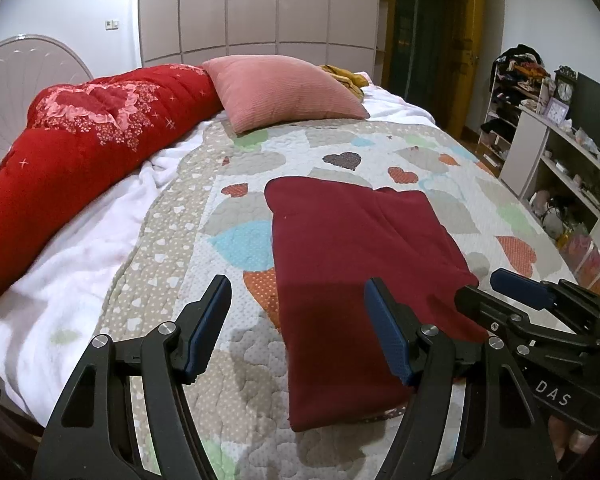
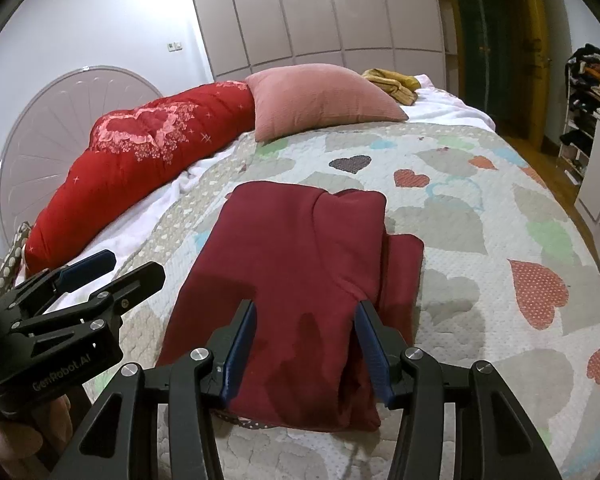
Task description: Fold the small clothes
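Garment: a dark red garment (image 1: 352, 256) lay folded into a rough rectangle on the heart-patterned quilt (image 1: 204, 240), near the bed's near edge.
Left claw (image 1: 300, 328): fingers spread apart, hovering at the garment's near left edge, gripping nothing.
Right claw (image 2: 306, 354): fingers apart too, poised over the garment's near end, empty.
Behind: a pink pillow (image 1: 284, 88) and a red floral duvet (image 1: 80, 140) sat well apart from it, by the headboard.

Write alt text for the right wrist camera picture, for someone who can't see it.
A dark red garment lies folded on a heart-patterned quilt, with the open right gripper just above its near edge. The left gripper is at the left edge; a pink pillow lies beyond.
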A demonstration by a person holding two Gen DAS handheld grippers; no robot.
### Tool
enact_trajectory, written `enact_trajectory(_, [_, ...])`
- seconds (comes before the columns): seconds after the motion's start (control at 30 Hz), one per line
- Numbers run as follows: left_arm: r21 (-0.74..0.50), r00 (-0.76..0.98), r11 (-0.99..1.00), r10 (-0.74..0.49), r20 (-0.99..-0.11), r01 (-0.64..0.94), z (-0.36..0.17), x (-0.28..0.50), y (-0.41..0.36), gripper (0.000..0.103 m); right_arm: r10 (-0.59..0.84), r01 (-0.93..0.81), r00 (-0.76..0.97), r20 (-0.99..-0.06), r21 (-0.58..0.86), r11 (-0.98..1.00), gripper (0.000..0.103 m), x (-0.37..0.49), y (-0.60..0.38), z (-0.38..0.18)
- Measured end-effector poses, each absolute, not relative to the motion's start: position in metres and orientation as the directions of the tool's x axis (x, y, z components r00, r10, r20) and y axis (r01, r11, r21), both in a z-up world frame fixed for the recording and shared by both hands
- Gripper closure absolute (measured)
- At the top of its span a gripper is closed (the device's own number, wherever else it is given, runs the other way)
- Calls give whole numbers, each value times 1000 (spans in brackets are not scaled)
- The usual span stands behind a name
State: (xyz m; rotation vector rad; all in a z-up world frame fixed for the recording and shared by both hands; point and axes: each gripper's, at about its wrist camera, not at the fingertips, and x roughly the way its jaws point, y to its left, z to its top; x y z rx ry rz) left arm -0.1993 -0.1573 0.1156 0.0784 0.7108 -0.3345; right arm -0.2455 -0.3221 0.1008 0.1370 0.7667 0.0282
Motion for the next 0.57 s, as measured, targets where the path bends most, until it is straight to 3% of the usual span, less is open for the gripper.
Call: enact_trajectory(0.57, [-49, 693, 935, -295, -658, 352, 105, -187, -158, 33, 75, 26, 690, -720, 129, 991, 54, -233, -320, 87])
